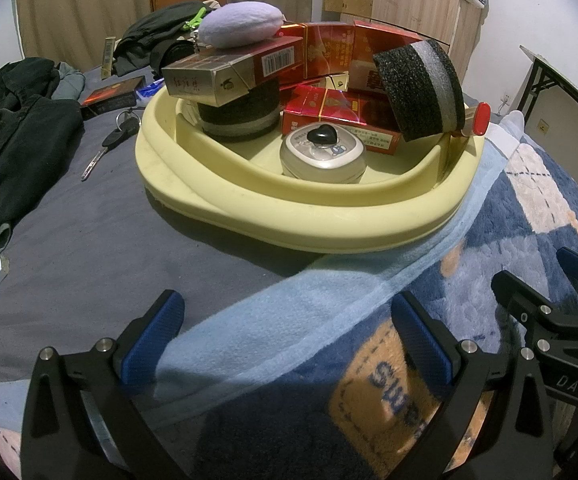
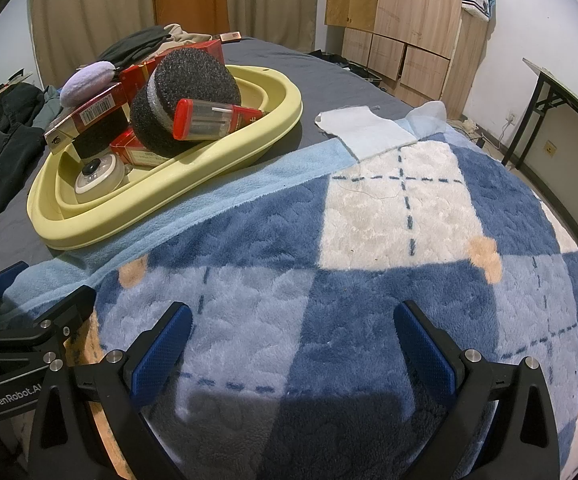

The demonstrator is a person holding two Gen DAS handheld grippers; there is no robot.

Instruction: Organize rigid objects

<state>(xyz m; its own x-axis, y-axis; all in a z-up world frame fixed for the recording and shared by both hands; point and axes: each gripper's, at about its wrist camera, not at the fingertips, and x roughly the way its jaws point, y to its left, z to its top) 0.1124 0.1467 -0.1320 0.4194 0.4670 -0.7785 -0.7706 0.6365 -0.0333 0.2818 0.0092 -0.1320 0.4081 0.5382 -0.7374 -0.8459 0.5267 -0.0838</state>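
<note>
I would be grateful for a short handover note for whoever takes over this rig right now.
Left gripper: open, empty, over the blanket.
Right gripper: open, empty, over the blanket.
Yellow basin holds cigarette boxes, two foam discs, a round tin, a red-capped tube and a lilac pouch on top.
Left: key and dark box lie outside on the bed.

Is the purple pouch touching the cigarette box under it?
Touching. In the left wrist view the purple pouch rests directly on the top cigarette box, no gap showing between them.
</note>
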